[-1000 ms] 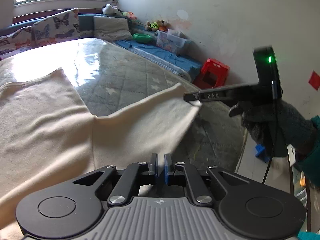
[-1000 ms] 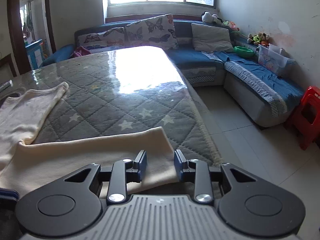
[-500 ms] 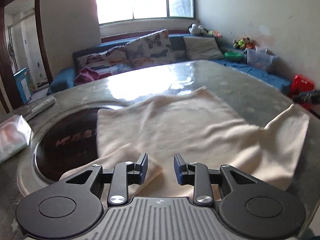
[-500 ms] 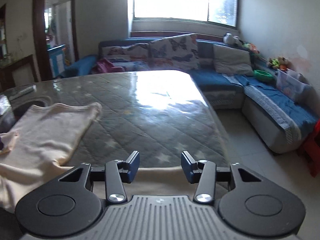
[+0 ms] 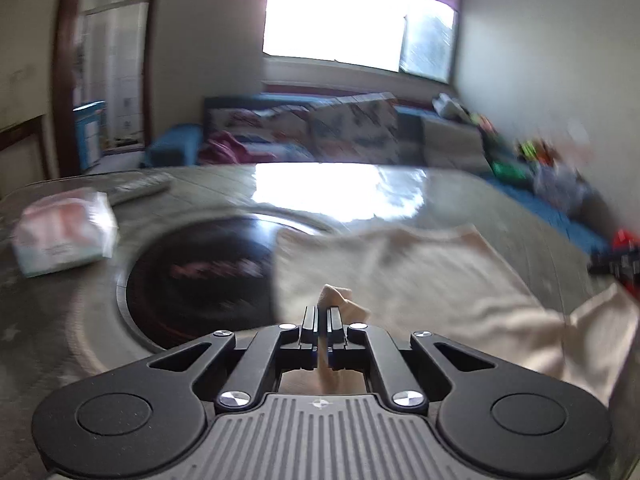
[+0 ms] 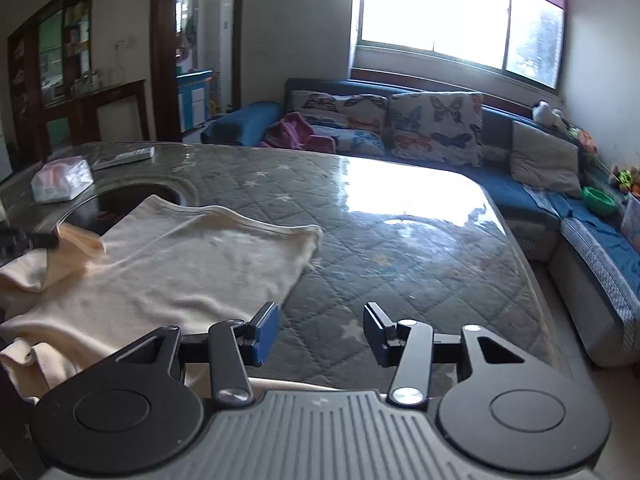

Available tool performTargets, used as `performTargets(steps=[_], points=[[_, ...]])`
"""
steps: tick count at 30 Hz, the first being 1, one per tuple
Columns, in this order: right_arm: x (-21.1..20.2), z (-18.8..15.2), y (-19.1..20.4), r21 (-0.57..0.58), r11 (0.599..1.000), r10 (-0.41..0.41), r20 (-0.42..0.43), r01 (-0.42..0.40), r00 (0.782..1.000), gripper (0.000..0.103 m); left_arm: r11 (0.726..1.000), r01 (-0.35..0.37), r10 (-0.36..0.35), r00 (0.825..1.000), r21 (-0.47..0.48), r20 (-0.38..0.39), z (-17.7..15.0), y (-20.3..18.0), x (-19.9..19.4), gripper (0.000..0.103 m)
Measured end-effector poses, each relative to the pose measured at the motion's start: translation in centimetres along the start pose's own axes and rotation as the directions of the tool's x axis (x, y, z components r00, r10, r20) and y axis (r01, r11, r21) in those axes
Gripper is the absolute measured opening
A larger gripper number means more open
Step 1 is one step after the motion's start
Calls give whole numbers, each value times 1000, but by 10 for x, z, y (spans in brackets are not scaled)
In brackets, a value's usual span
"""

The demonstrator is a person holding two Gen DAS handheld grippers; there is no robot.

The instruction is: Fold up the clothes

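Cream garment (image 6: 192, 264) lies spread on the left part of the quilted bench (image 6: 400, 248). Left gripper (image 5: 321, 320) fingers clenched on a garment corner; right gripper (image 6: 320, 332) fingers released, nothing between.

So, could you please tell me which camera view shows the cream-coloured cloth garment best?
The right wrist view: the cream-coloured cloth garment lies sharp and mostly visible on the quilted grey table. The left wrist view is blurred, showing mainly a bunched bit pinched in the left gripper.
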State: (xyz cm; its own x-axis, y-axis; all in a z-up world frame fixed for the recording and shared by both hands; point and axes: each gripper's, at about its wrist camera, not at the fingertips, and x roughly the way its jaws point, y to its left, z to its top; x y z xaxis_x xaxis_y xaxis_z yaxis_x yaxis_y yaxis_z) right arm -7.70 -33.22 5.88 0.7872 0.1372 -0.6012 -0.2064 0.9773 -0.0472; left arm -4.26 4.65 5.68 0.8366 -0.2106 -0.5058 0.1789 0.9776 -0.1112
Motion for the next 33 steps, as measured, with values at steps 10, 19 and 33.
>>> performTargets(steps=[10, 19, 33], points=[[20, 6, 32, -60, 994, 85, -30, -86, 996, 48, 918, -342, 353, 935, -200, 22, -6, 104, -47, 4], [32, -5, 67, -157, 971, 167, -93, -180, 982, 48, 862, -466, 460, 884, -198, -77, -28, 116, -53, 6], [34, -13, 83, -210, 952, 201, -127, -224, 971, 49, 860, -506, 498, 860, -62, -106, -18, 81, -23, 9]])
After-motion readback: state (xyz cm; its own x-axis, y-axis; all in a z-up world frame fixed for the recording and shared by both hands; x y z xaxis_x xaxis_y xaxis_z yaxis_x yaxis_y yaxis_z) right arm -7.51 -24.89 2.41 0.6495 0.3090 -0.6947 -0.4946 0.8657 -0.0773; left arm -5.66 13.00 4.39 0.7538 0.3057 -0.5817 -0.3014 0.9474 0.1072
